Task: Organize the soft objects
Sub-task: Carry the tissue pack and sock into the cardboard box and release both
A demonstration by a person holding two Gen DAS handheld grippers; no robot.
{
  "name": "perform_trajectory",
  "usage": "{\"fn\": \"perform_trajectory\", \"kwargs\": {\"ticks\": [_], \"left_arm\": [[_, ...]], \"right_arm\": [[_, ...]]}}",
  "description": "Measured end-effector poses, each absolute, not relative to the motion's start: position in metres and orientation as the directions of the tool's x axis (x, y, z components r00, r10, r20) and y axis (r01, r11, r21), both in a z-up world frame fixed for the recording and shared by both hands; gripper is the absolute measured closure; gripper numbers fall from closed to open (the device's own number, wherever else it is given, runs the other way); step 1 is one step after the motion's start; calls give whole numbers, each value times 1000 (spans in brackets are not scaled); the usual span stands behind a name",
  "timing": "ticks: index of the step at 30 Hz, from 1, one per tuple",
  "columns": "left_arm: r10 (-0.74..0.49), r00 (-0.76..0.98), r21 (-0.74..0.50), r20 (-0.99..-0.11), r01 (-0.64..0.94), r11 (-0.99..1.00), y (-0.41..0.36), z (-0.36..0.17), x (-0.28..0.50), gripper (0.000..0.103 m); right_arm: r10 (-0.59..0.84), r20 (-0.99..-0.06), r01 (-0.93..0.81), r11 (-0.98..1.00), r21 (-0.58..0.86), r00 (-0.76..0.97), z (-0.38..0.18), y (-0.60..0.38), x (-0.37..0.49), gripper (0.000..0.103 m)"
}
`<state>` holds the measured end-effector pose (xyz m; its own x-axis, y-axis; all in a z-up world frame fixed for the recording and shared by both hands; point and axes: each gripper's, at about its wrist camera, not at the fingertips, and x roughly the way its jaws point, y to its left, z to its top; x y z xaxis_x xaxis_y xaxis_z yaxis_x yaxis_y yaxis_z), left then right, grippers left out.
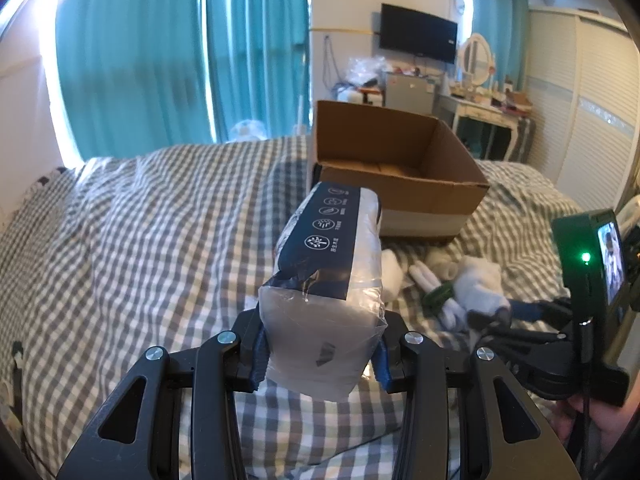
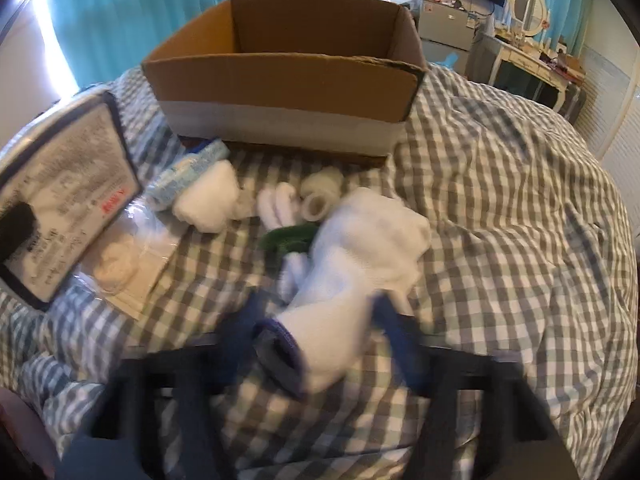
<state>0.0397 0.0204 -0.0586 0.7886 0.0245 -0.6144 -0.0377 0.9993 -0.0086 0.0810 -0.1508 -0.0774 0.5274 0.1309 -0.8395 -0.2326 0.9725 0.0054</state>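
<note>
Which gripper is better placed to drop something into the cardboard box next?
Left. The left gripper already clamps the tissue pack, aimed toward the open cardboard box; the right gripper is only at the white sock.

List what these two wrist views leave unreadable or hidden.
- Right wrist view: right gripper is motion-blurred; whether its pads press the white sock is unclear.
- Both views: the brown cardboard box floor is partly hidden by its near wall.
- Left wrist view: print on the plastic-wrapped tissue pack, clamped by the left gripper, is too small.
</note>
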Motion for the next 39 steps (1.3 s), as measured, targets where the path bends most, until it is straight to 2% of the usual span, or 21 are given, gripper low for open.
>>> {"fn": "perform_trajectory", "kwargs": {"ticks": [2,8,15,26,32,39], "left_arm": [[9,790,-24,-613,-30,999,22,-55,37,63],[17,796,-22,-605,-38,999,20,-34,25,63],[-7,813,-24,-583,-8,1000,9,8,14,63],[-23,879,-19,-477,16,1000,7,74,62,63],[18,878,27,-478,-6,1000,3,69,133,63],[-3,831,-3,-557,1,1000,1,26,211,63]], "right_arm": [[158,-832,-248,968,26,531,-71,-158,76,82],[223,-776,-266,961,74,590,-18,-182,59,97],[296,-697,-303,946,117,653,43,-184,49,97],[343,-569,-387,921,46,747,143,-157,80,97],[348,-536,-388,921,42,769,161,-136,144,97],[342,-567,-366,928,75,750,130,-126,235,97]]}}
